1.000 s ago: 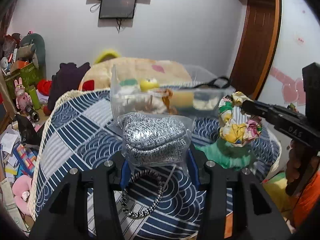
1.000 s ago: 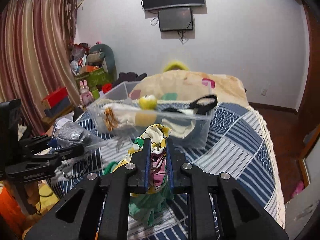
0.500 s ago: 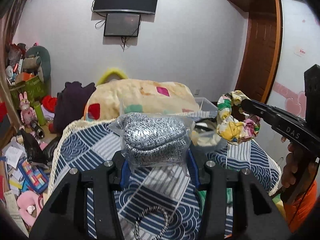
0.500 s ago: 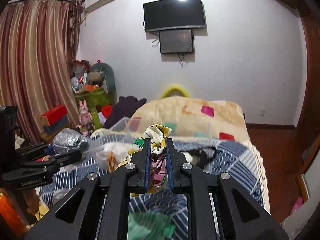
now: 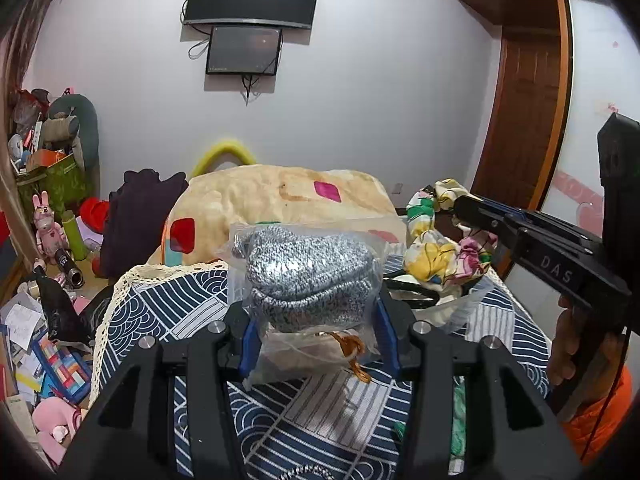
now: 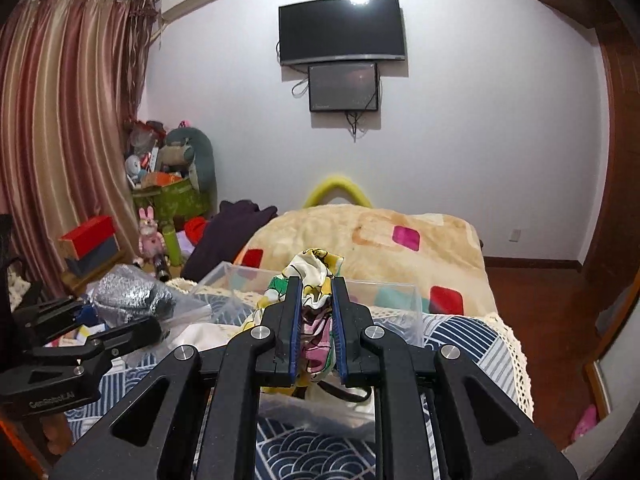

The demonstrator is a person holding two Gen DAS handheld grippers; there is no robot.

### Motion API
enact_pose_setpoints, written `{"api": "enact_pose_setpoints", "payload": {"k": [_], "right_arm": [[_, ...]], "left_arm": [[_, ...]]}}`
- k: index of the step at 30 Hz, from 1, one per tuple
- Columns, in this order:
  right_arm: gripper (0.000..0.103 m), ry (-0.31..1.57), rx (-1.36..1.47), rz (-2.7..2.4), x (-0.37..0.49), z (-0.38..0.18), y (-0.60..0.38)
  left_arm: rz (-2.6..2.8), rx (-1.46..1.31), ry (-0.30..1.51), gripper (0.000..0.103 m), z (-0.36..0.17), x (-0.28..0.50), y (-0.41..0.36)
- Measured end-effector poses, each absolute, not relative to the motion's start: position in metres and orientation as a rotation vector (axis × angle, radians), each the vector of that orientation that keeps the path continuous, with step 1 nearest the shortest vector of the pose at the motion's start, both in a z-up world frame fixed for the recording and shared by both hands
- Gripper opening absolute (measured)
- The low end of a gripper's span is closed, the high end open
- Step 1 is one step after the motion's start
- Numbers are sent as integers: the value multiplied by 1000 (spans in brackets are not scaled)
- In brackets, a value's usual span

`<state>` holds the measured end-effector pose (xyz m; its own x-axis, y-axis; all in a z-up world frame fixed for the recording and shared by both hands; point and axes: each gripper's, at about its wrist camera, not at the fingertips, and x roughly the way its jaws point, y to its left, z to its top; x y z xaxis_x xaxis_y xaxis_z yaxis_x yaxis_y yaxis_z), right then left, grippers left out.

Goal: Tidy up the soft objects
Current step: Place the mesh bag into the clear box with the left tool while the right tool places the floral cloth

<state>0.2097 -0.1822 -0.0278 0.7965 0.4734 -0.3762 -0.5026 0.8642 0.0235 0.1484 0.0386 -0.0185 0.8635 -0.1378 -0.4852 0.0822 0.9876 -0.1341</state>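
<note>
The left gripper [image 5: 314, 312] is clamped on a clear bag [image 5: 308, 280] holding a grey knit [image 5: 306, 268], its blue pads [image 5: 250, 344] pressing the bag's two sides. The bag sits upright between the fingers, lifted off the quilt [image 5: 168, 304], which lies below and to the left of the gripper. Under the bag, just ahead of the fingertips, a clear bin [image 5: 460, 312] shows some pale cloth and an orange-brown cord [image 5: 352, 350]. Farther ahead lies a cream blanket [image 5: 280, 196].

To the right of the left gripper, at about the same height, the right gripper [image 5: 456, 210] pinches a floral scrunchie [image 5: 440, 236]. The scrunchie hangs above the bin's right part, over a black strap [image 5: 412, 294].

In the right wrist view the right gripper [image 6: 316, 312] is closed tight on the scrunchie [image 6: 314, 276], the fabric bunched between the blue pads [image 6: 295, 320] and poking out past the tips. The bin [image 6: 240, 276] lies directly below and ahead. Off to its left, the left gripper [image 6: 100, 322] carries the bag [image 6: 128, 294].
</note>
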Motion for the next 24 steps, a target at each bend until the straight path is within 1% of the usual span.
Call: {"api": "enact_pose_setpoints", "payload": {"k": [9, 20, 24], "right_arm": [[13, 481, -182, 521, 232, -51, -165], [13, 581, -242, 484, 242, -70, -168], [13, 606, -268, 483, 242, -74, -169]], "left_arm": [[-148, -141, 639, 48, -45, 186, 42], [-192, -181, 690, 48, -60, 205, 43], [-183, -147, 697, 49, -60, 207, 38]]}}
